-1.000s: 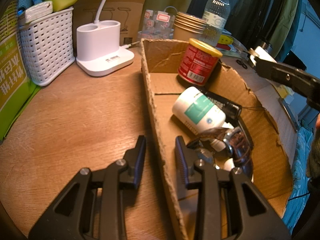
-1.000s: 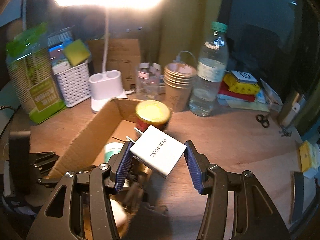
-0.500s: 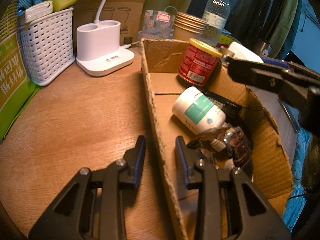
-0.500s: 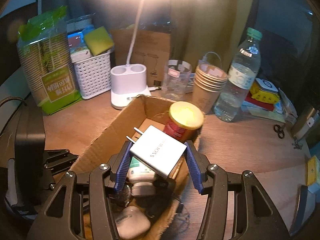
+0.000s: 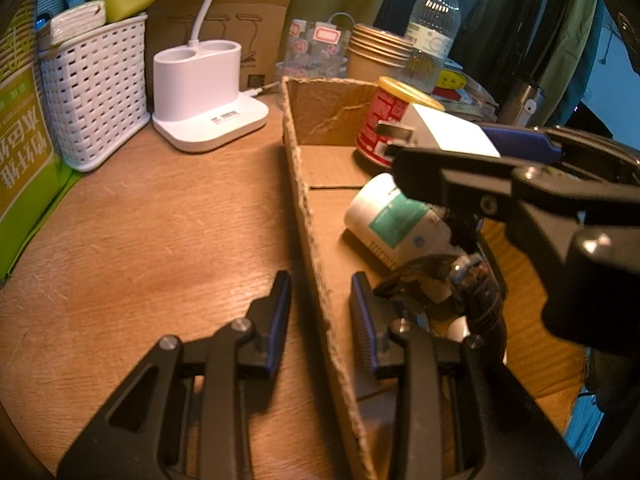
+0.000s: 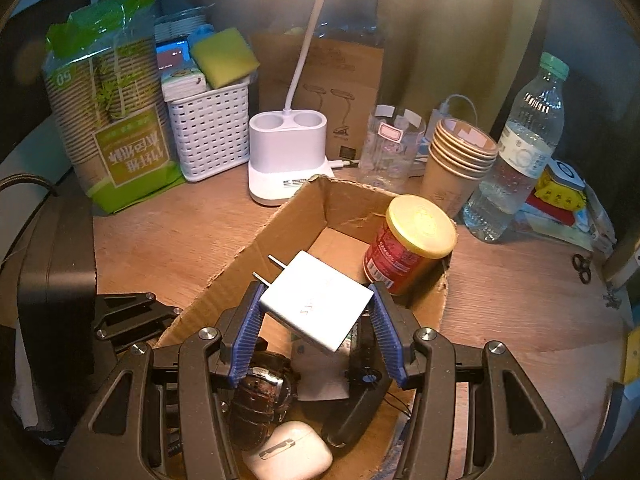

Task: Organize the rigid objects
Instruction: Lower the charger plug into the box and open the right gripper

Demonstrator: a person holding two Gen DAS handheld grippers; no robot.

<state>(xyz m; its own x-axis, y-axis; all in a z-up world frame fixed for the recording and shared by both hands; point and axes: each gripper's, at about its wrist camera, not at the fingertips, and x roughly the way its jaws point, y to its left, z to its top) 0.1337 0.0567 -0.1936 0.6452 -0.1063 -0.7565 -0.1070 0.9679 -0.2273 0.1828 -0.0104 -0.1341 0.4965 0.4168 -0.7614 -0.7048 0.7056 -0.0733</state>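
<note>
White charger (image 6: 316,306) pinched between jaws of right gripper (image 6: 316,320), hanging over middle of cardboard box (image 6: 256,248), not yet set down. Already in box: red can (image 6: 408,248), white bottle (image 5: 396,220), watch (image 6: 260,396), earbud case (image 6: 292,454). Left gripper (image 5: 320,320) straddles box's near wall; jaws partly spread, whether pinching wall cannot tell. Judged: near done, release left.

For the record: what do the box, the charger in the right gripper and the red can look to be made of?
Box: plain brown corrugated cardboard, matte, with frayed, torn edges.
Charger: smooth white plastic, probably, slightly glossy, with two metal prongs at one end.
Red can: printed red wall with a shiny gold lid that catches the lamp light; looks like metal, though a plastic lid cannot be ruled out.
</note>
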